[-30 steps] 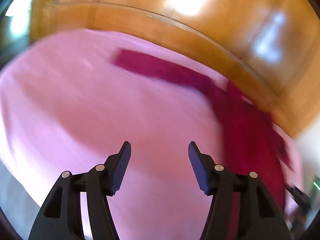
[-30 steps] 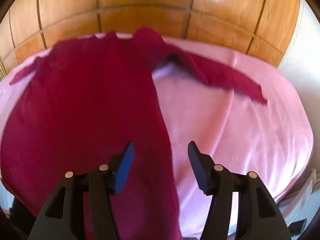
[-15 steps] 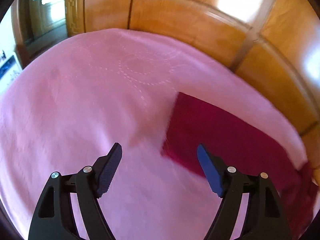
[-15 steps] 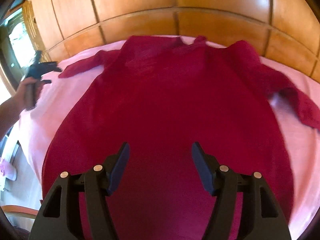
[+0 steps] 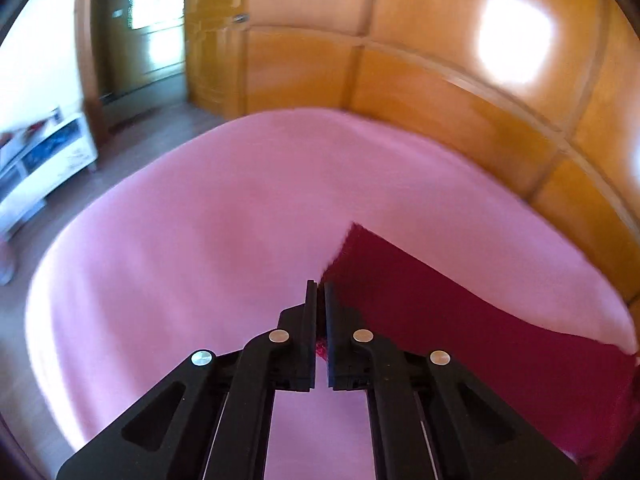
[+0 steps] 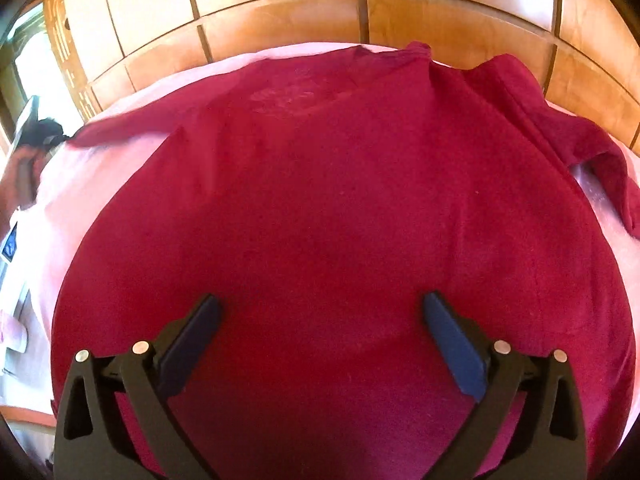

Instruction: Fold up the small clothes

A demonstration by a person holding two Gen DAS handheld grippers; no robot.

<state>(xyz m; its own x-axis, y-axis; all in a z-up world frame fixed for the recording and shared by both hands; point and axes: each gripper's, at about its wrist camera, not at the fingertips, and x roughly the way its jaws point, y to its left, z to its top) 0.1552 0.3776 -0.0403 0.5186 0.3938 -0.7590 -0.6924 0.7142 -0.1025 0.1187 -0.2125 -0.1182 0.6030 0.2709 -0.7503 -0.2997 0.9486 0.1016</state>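
Observation:
A dark red long-sleeved top (image 6: 340, 208) lies spread flat on a pink sheet (image 6: 80, 184), neck toward the wooden wall. In the left wrist view my left gripper (image 5: 320, 308) is shut on the cuff edge of its left sleeve (image 5: 460, 320), which runs off to the right over the pink sheet (image 5: 200, 240). My right gripper (image 6: 320, 320) is open and empty, low over the lower body of the top. The left gripper also shows small at the far left of the right wrist view (image 6: 44, 140), at the sleeve's end.
A panelled wooden wall (image 5: 440, 92) curves behind the bed. A doorway (image 5: 140, 40) and a white low cabinet (image 5: 44, 156) stand at the left, beyond the bed's edge. The right sleeve (image 6: 600, 160) lies bunched near the right edge.
My left gripper has closed on the sleeve cuff, having been open beside it. My right gripper has moved lower and closer over the top's body, and has opened wider.

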